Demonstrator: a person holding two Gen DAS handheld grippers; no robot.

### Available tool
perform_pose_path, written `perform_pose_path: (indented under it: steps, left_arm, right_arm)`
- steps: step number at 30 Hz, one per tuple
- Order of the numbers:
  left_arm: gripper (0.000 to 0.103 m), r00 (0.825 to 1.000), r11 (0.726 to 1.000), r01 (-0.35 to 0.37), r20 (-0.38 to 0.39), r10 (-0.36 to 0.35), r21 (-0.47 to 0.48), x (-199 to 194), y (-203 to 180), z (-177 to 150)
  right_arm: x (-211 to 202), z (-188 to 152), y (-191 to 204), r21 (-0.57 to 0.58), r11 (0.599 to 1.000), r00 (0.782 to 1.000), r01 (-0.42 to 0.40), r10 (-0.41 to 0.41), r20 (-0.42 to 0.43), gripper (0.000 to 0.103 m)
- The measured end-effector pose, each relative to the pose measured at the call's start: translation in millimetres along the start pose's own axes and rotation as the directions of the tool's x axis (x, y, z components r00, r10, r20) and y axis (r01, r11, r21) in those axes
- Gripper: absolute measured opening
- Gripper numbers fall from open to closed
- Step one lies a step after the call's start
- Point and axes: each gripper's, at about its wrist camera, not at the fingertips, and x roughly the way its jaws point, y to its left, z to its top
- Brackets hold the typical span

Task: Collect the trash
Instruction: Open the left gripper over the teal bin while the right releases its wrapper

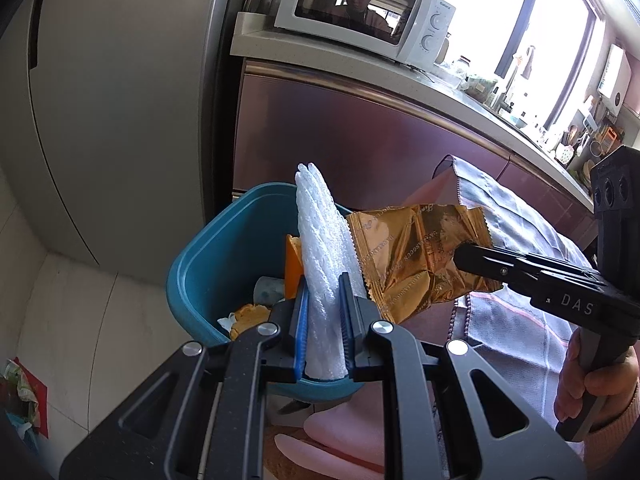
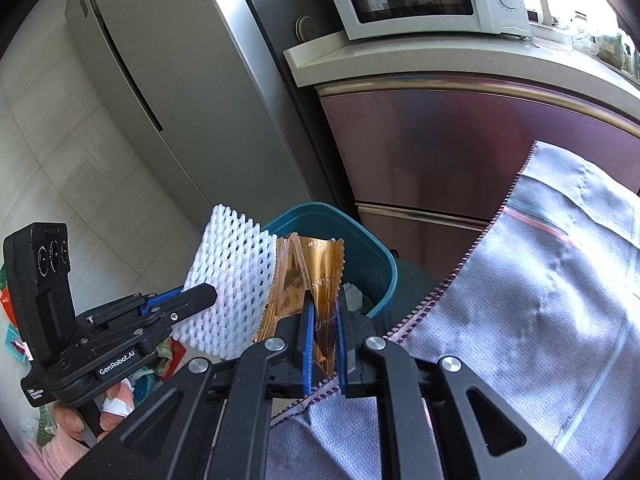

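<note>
My left gripper point(image 1: 325, 296) is shut on a white foam net sleeve point(image 1: 320, 248), held upright over a teal bin point(image 1: 208, 264). My right gripper point(image 2: 323, 316) is shut on a crumpled gold wrapper point(image 2: 320, 276), held just beside the foam net point(image 2: 232, 280) above the bin point(image 2: 372, 256). In the left wrist view the right gripper point(image 1: 472, 260) comes in from the right with the gold wrapper point(image 1: 408, 260). In the right wrist view the left gripper point(image 2: 200, 296) is at the left. The bin holds several scraps, among them an orange piece point(image 1: 292, 268).
A grey cloth point(image 2: 520, 320) covers the table edge at the right. A grey fridge point(image 1: 120, 100) stands at the left, a purple cabinet point(image 1: 360, 140) with a white microwave point(image 1: 360, 4) behind the bin. More litter lies on the floor point(image 1: 20, 400) at the left.
</note>
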Motion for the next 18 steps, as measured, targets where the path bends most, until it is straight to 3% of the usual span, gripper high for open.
perform_pose_path:
  steps: [18]
  left_arm:
    - [0.016,0.995,0.999,-0.037,-0.090,0.036,-0.007,55,4,-11]
  right_arm:
    - [51,9,6,-0.027,0.999,0.994,0.046,-0.048,-0.099,0.017]
